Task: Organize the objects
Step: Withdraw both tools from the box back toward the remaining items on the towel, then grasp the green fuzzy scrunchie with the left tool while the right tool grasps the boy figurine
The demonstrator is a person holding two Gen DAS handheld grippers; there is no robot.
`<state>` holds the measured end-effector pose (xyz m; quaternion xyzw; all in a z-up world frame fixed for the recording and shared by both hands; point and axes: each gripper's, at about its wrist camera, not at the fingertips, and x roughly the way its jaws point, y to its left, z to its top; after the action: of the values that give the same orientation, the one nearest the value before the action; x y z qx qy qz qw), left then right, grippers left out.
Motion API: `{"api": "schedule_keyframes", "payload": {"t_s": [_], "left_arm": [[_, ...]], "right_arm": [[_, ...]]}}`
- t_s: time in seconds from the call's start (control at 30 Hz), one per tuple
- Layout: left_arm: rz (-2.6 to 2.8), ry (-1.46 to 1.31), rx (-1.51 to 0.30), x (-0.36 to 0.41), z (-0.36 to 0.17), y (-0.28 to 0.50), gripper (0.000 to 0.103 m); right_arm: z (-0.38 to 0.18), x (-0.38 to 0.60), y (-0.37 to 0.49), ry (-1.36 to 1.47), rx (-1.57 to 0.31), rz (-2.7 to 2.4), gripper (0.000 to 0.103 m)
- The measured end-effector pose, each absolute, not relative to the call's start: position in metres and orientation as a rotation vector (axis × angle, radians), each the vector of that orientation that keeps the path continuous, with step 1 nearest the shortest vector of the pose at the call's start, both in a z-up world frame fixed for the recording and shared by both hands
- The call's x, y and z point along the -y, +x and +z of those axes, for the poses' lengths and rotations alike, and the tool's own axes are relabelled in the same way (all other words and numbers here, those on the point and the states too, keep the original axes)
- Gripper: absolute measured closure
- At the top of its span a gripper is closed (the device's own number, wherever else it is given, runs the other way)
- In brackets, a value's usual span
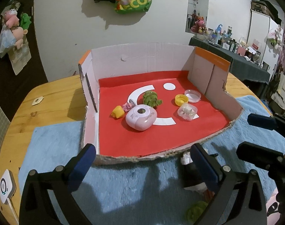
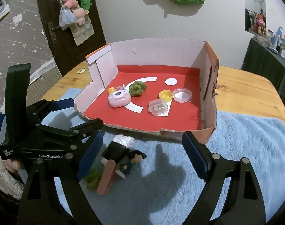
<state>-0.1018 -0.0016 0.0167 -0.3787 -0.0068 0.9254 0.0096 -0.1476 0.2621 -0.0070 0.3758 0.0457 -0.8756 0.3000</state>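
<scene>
I hold both tongs spread wide and empty over the blue mat (image 2: 245,131) at the near edge of the bench, my left tongs (image 1: 142,161) facing the cut-down front of the cardboard box (image 2: 157,48) because that low wall lets me reach in. My right tongs (image 2: 140,150) hover above the little doll (image 2: 123,155), pink clip (image 2: 107,178) and green fuzzy toy (image 2: 92,180) lying outside the box. I judge these are next to join the pink case (image 1: 141,118), yellow cap (image 1: 181,99) and clear tubs (image 1: 187,112) on the red floor.
</scene>
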Motion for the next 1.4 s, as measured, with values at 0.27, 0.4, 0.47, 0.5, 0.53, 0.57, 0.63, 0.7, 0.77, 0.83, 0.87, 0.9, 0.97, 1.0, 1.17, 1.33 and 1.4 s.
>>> {"api": "schedule_keyframes", "payload": {"t_s": [0.27,0.4,0.47,0.5,0.53,0.57,0.63,0.7,0.77,0.83,0.87,0.9,0.97,1.0,1.17,1.33,1.4], "left_arm": [[2.880,-1.189,0.017,-0.001,0.018,-0.090,0.000],[2.868,-1.195,0.018,-0.002,0.017,-0.083,0.000],[2.859,-1.196,0.025,-0.003,0.016,-0.080,0.000],[2.854,-1.197,0.027,-0.004,0.016,-0.078,0.000],[2.850,-1.197,0.029,-0.004,0.016,-0.076,0.000],[2.846,-1.199,0.031,-0.005,0.015,-0.074,0.000],[2.834,-1.201,0.036,-0.006,0.014,-0.069,0.000],[2.821,-1.203,0.038,-0.007,0.013,-0.065,0.000],[2.807,-1.201,0.037,-0.009,0.012,-0.060,0.000],[2.797,-1.197,0.035,-0.011,0.011,-0.054,0.000],[2.792,-1.194,0.033,-0.012,0.010,-0.052,0.000],[2.788,-1.192,0.031,-0.013,0.010,-0.050,0.000],[2.777,-1.191,0.030,-0.015,0.008,-0.046,0.001],[2.771,-1.191,0.030,-0.016,0.008,-0.045,0.001],[2.750,-1.200,0.005,-0.023,0.004,-0.036,0.006],[2.715,-1.215,-0.007,-0.026,-0.004,-0.029,0.006],[2.701,-1.219,-0.034,-0.030,-0.008,-0.026,0.006]], "right_arm": [[-0.007,-0.264,-0.136,0.999,-0.125,-2.320,0.016],[-0.008,-0.266,-0.128,1.000,-0.135,-2.321,0.016],[-0.009,-0.267,-0.125,1.002,-0.139,-2.318,0.016],[-0.010,-0.267,-0.123,1.004,-0.141,-2.317,0.016],[-0.011,-0.267,-0.122,1.004,-0.142,-2.316,0.016],[-0.011,-0.268,-0.120,1.003,-0.141,-2.315,0.016],[-0.012,-0.268,-0.117,1.002,-0.137,-2.313,0.016],[-0.013,-0.270,-0.114,1.000,-0.131,-2.314,0.016],[-0.014,-0.271,-0.111,0.998,-0.125,-2.315,0.016],[-0.015,-0.272,-0.109,0.998,-0.121,-2.317,0.017],[-0.015,-0.272,-0.108,0.998,-0.119,-2.318,0.019],[-0.016,-0.273,-0.107,0.998,-0.118,-2.320,0.020],[-0.017,-0.274,-0.105,1.000,-0.121,-2.323,0.024],[-0.018,-0.274,-0.104,1.002,-0.121,-2.323,0.025],[-0.026,-0.275,-0.101,1.013,-0.164,-2.330,0.029],[-0.033,-0.275,-0.098,1.009,-0.276,-2.354,0.029],[-0.037,-0.274,-0.100,1.017,-0.321,-2.334,0.029]]}}
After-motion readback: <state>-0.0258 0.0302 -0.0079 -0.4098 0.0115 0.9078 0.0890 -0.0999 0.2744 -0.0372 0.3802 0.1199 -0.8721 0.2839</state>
